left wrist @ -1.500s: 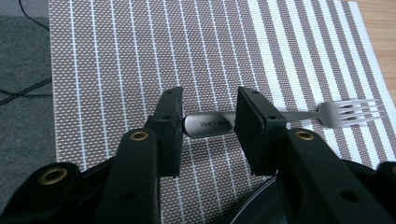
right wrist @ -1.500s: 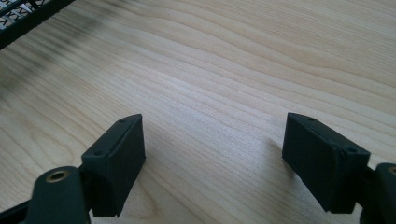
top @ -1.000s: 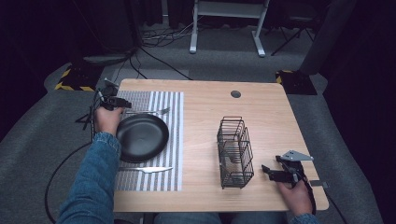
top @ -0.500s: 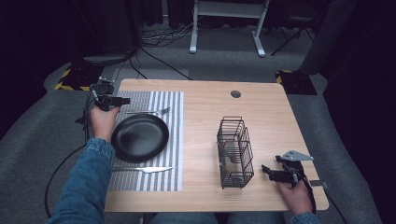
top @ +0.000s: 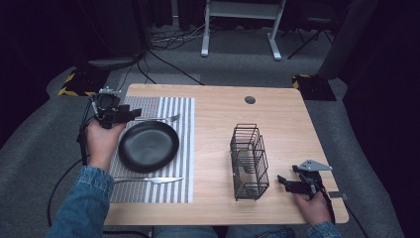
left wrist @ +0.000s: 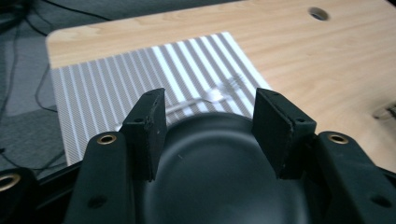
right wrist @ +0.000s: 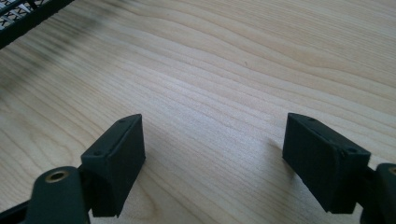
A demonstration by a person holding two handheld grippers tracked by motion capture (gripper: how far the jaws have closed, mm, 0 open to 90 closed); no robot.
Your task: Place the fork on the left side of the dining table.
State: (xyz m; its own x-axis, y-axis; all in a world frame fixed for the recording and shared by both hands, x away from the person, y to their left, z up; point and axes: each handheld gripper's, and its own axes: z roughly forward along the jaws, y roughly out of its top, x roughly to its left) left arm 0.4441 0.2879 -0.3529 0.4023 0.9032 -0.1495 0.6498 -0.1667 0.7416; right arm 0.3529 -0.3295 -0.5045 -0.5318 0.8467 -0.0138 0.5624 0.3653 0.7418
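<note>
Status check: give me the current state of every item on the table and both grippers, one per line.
Left gripper: open, fingers apart above the plate, holding nothing.
Right gripper: open, empty, low over bare table near the rack.
Plate: flat on the striped mat, empty.
Fork: lying on mat beyond plate.
Knife: lying on mat.
Wire rack: upright.

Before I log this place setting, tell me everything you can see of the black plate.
The black plate is round, shallow and glossy, with a low raised rim; it looks ceramic or plastic and holds nothing. It lies flat on the striped placemat, between the fork on its far side and the knife on its near side. The left gripper, jaws open, hovers at its far left edge.
</note>
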